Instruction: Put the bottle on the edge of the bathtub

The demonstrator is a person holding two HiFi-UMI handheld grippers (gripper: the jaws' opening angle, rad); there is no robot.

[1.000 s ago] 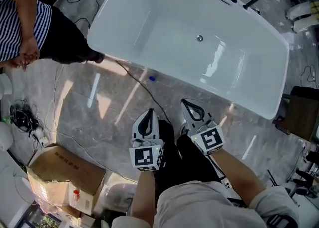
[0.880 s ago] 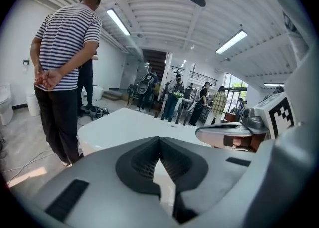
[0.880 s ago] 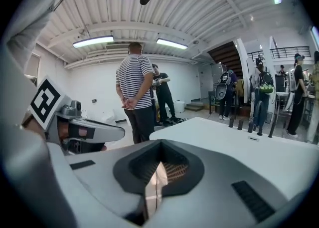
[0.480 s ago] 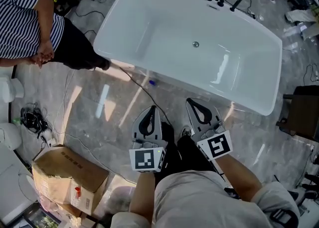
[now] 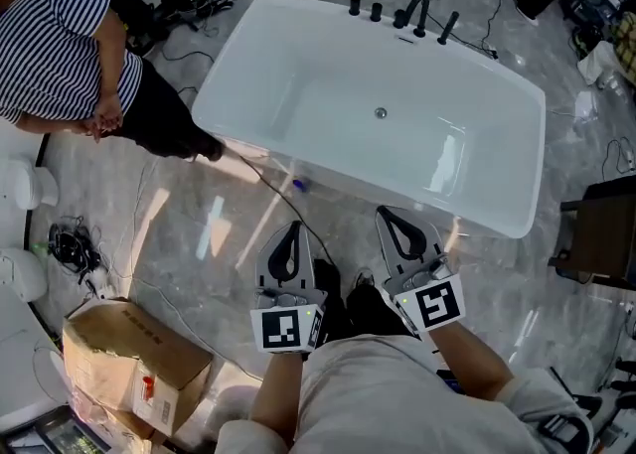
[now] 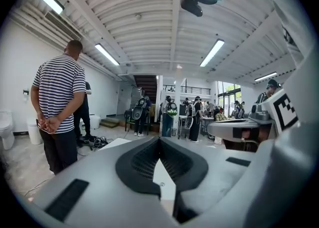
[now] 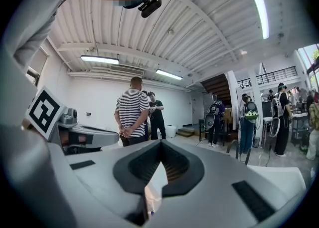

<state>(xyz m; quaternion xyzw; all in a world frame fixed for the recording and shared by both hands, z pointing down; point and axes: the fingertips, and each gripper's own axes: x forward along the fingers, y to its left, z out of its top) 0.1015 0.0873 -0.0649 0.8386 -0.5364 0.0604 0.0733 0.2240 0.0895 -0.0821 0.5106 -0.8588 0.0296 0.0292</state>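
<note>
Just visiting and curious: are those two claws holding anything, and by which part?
Nothing is held. The left gripper and the right gripper both have their jaws closed together with nothing between them.

The bathtub point(image 5: 328, 84) lies at my 12 o'clock. A person point(image 5: 70, 55) stands at 10 o'clock, and a box point(image 5: 124, 363) sits at 8 o'clock.

A person in a black-and-white striped shirt point(image 5: 62, 55) stands on the grey marbled floor point(image 5: 189, 273), hands clasped behind the back. A brown cardboard box point(image 5: 129, 363) lies on that floor, near a tangle of black cables point(image 5: 68, 243).
</note>
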